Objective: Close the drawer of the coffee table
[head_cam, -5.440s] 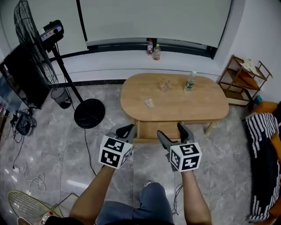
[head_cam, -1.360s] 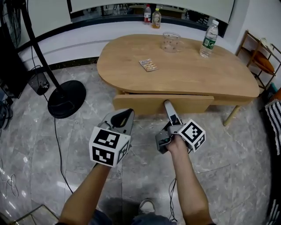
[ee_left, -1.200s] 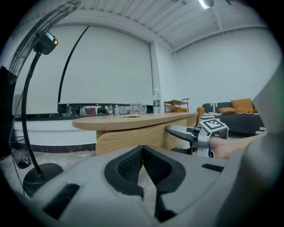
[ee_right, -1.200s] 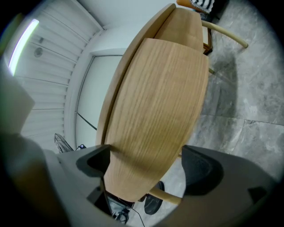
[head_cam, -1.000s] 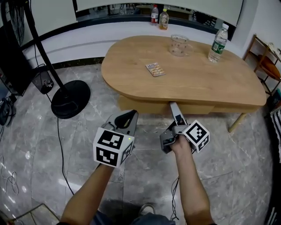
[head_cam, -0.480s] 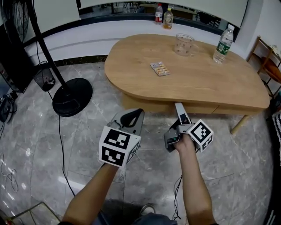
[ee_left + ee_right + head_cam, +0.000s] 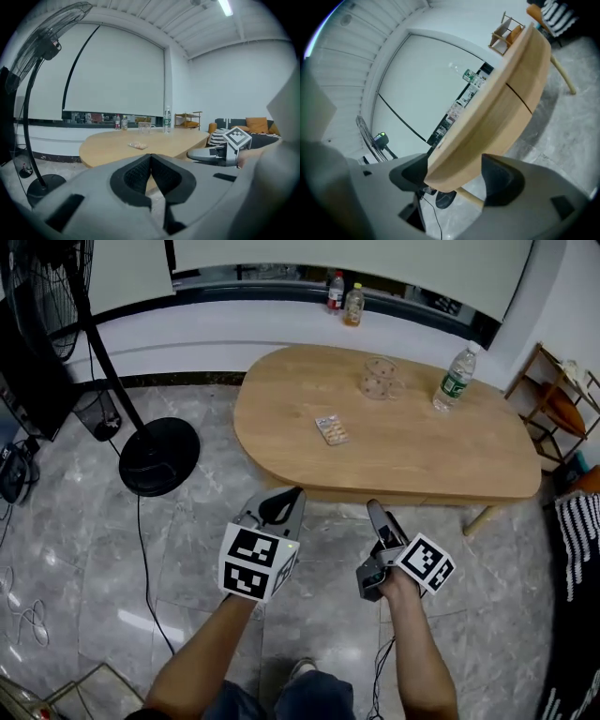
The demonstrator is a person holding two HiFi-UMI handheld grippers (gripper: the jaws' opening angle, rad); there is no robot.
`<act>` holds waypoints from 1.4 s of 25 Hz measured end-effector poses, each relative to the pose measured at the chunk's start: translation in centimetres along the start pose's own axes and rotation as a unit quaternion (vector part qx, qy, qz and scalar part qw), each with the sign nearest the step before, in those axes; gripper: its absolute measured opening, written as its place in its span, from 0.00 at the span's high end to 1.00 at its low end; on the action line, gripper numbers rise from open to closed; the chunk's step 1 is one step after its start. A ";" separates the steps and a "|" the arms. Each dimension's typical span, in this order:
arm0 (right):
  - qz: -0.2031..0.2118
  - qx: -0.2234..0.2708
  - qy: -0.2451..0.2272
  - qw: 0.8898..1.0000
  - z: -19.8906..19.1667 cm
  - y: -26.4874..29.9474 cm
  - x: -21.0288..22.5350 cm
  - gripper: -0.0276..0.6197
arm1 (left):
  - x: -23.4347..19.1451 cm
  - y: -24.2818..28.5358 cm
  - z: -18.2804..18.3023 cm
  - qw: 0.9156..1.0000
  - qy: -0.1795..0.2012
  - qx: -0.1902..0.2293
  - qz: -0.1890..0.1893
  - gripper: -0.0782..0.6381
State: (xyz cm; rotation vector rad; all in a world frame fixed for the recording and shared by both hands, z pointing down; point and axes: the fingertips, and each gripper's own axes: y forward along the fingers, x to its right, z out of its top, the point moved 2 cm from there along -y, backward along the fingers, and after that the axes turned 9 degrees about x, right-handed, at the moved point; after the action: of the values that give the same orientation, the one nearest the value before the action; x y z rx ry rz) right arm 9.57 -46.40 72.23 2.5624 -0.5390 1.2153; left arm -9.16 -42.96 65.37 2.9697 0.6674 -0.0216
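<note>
- While both grippers hung over the grey floor at 6 o'clock of the coffee table, the drawer sat shut, its front flush under the near edge of the top with only thin seams showing.
- The left gripper was clenched on nothing, its dark pads meeting at the tips.
- The right gripper was released. Its jaws had just been closing yet stood apart, nothing gripped between them. The table's edge showed only beyond the gap, not touched.
- Each gripper carried a marker cube printed with black-and-white square patterns, no letters.
- On the tabletop a water bottle with a green label stood at 1 o'clock, and a clear glass at 12 o'clock, just left of it. A blister pack lay at 10 o'clock. The label's writing was too small to read.
- Two bottles stood on the window ledge at 12 o'clock beyond the table, one with a red label, its print unreadable.
- A fan base rested on the floor at 9 o'clock of the table.
</note>
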 end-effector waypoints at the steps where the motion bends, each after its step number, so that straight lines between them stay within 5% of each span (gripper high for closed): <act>1: -0.005 -0.004 -0.008 1.000 1.2 -0.4 -1.4 0.43 | 0.2 -0.2 1.8 1.000 0.001 -0.003 -0.003 0.88; 8: -0.005 -0.054 -0.100 0.994 9.7 -2.4 -13.5 0.49 | 0.4 -1.9 15.1 0.999 -0.014 -0.035 0.003 0.88; 16: 0.032 -0.097 -0.243 0.965 21.8 -3.6 -29.5 0.67 | 1.2 -3.9 32.4 0.998 0.003 -0.058 0.008 0.88; 22: 0.062 -0.100 -0.319 0.941 27.5 -5.6 -39.7 0.78 | 2.5 -7.3 42.2 0.998 0.018 -0.057 0.016 0.88; 28: 0.078 -0.086 -0.378 0.919 29.0 -7.9 -46.6 0.81 | 1.2 -11.7 47.8 0.998 0.034 -0.033 0.036 0.88; 35: 0.069 -0.050 -0.401 0.912 28.9 -9.0 -51.0 0.94 | -2.3 -15.7 49.8 0.999 0.025 -0.012 0.046 0.88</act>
State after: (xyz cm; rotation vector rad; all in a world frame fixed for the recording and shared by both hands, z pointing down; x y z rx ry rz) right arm 3.63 -38.04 13.79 2.8855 -0.9145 0.0821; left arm -17.56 -34.75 14.45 2.9824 0.5307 0.0670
